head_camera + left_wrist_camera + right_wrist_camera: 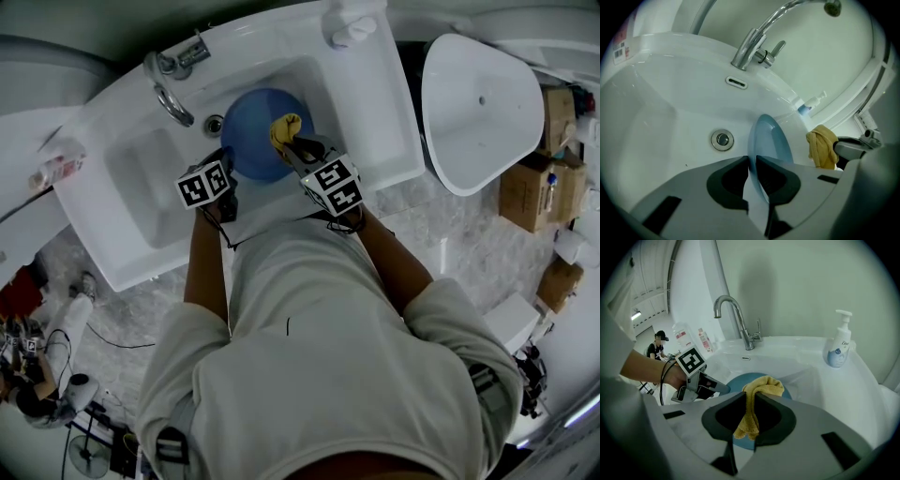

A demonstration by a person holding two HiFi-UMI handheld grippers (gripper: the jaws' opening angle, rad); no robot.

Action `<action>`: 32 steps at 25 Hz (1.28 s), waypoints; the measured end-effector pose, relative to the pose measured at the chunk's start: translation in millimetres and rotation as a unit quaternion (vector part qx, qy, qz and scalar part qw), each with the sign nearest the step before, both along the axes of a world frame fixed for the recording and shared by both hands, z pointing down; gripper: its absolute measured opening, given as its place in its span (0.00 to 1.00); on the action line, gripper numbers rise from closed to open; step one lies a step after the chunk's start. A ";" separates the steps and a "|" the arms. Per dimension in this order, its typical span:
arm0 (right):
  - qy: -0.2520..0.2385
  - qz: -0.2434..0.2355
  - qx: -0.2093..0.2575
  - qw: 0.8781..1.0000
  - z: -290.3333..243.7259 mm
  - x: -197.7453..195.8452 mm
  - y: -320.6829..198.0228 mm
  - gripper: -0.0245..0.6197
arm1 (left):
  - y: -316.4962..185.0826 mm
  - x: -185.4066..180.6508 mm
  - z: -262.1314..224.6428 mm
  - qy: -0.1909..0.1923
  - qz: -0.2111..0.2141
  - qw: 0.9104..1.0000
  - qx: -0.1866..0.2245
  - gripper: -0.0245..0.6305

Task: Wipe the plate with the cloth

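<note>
left gripper [752,161]: fingers clamped on the rim of the blue plate [771,140], which is held on edge inside the sink [375,103], just beside its drain [722,139] | right gripper [750,397]: fingers pinched on the yellow cloth [761,386], over the plate's face, contact unclear | progress: both things grasped and brought together; the wiping itself seems largely left to do, and how much is wiped cannot be told

Pale short-sleeved shirt [319,375], grey left hand-held gripper [752,161] and right hand-held gripper [749,397] (black-and-white marker cubes [204,185]), black wrist cables [221,221]
</note>
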State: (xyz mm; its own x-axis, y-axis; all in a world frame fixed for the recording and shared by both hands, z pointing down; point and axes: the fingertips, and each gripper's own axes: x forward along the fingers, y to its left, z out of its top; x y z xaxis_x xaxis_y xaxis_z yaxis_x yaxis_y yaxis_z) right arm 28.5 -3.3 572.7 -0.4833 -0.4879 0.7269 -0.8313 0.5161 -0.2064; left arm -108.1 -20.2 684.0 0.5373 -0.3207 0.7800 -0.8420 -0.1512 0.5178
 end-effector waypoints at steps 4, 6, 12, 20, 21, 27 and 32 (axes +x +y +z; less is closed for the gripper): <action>-0.004 -0.007 0.001 1.000 0.9 1.8 0.2 0.12 | 3.1 -3.2 -11.2 0.002 -0.010 1.000 0.003 0.14; -0.004 -0.008 0.002 1.000 1.8 5.0 -1.1 0.12 | 5.3 -6.0 -16.7 0.000 -0.015 1.000 0.006 0.15; 0.003 -0.019 0.004 1.000 6.5 13.2 -13.5 0.12 | 10.6 -11.9 -35.3 -0.006 -0.025 1.000 0.015 0.15; -0.001 -0.047 0.006 0.999 14.1 -3.1 -34.6 0.12 | 15.0 -13.0 -56.1 -0.003 -0.030 0.999 0.028 0.17; 0.001 -0.048 0.002 0.999 18.8 -3.7 -36.1 0.12 | 15.6 -13.5 -57.6 -0.002 -0.030 0.999 0.028 0.17; 0.021 -0.053 -0.030 0.998 57.1 -5.6 -43.3 0.12 | 20.1 -17.6 -56.5 -0.008 -0.035 0.999 0.029 0.17; 0.022 -0.046 -0.061 0.997 82.9 -10.0 -48.0 0.12 | 21.5 -16.6 -51.2 -0.006 -0.031 0.999 0.029 0.17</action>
State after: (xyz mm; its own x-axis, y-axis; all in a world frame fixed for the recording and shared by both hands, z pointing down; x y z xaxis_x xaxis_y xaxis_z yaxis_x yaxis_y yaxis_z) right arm 18.5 -51.3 655.5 -0.4892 -0.3496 0.7991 -0.7906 0.5647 -0.2369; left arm -124.7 1.3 632.7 0.5055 -0.3979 0.7656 -0.8568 -0.1270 0.4997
